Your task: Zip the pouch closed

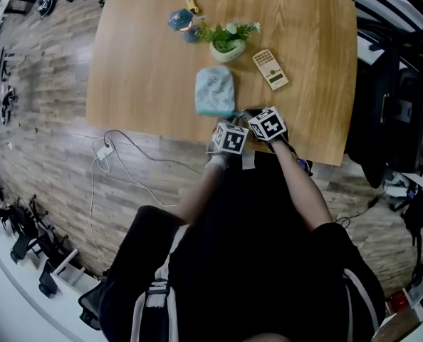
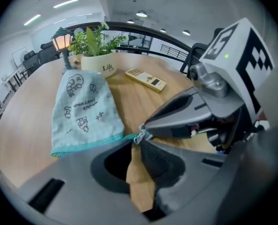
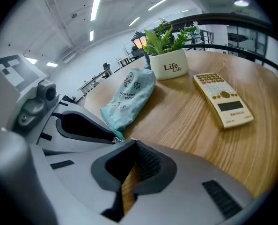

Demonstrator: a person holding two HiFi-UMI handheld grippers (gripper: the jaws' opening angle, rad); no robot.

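Your counter (image 1: 137, 84) is a rounded wooden top, and both your tools sit right at its near edge, a little right of the middle. The widest open wood runs from the pouch to the left edge and both left corners. A narrower bare strip follows the right edge down to the near right corner.

The far middle is crowded. A potted plant (image 1: 227, 45) stands there with a beige keypad (image 1: 270, 69) just to its right, lying flat and angled. A small lamp (image 2: 62, 42) and a yellow item (image 1: 190, 0) sit nearer the far edge. Off the near left corner a cable and plug (image 1: 103, 150) lie on the floor.

The pale blue pouch (image 1: 215, 91) lies flat in the middle, between the plant and the near edge. Its teal-trimmed end faces you, and its rounded end points at the plant but stays apart from it.

Your left hand-held gripper (image 2: 135, 143) has its jaw tips pressed together on the pouch's near right corner, where the teal trim ends. Your right hand-held gripper (image 3: 130, 143) comes in from the right. Its tips are pinched together on the small scrap at that same corner, so the two tools nearly touch. The rest of the pouch stretches away from both tools toward the far edge.
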